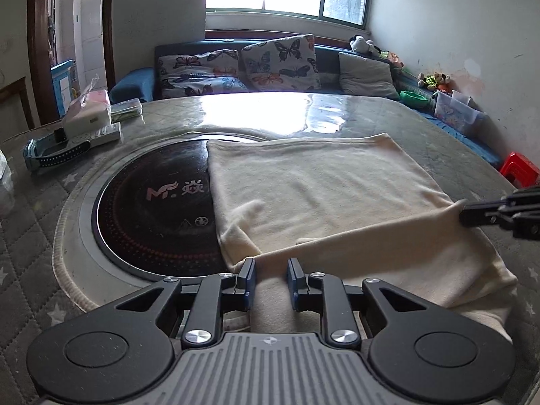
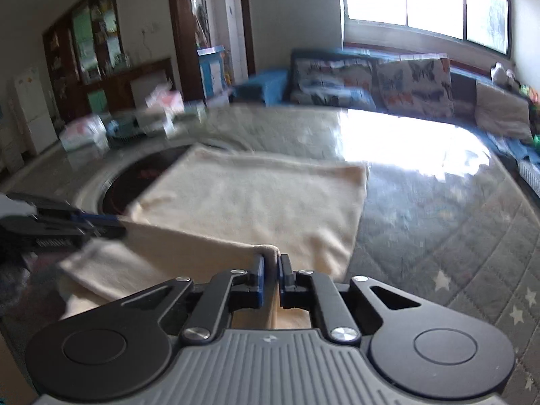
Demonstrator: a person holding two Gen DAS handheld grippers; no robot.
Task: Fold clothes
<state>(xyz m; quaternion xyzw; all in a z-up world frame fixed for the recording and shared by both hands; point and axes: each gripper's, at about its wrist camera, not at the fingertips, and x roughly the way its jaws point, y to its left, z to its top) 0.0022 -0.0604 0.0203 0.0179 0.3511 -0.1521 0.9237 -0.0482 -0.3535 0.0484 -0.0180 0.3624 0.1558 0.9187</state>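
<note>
Quilted surface is carrying the cream garment; left hand-held gripper, part open, and right hand-held gripper, pinching, are lifting its near edge, which runs left-right; the rest is lying ahead, toward frame center.

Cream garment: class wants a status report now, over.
Right gripper shut on cream garment, near edge lifted. Left gripper open around the same edge. Far half flat on table, partly over black cooktop.

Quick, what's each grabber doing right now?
Left gripper: fingers apart, cream cloth lying between them, not pinched.
Right gripper: shut on the cream cloth's edge.
</note>
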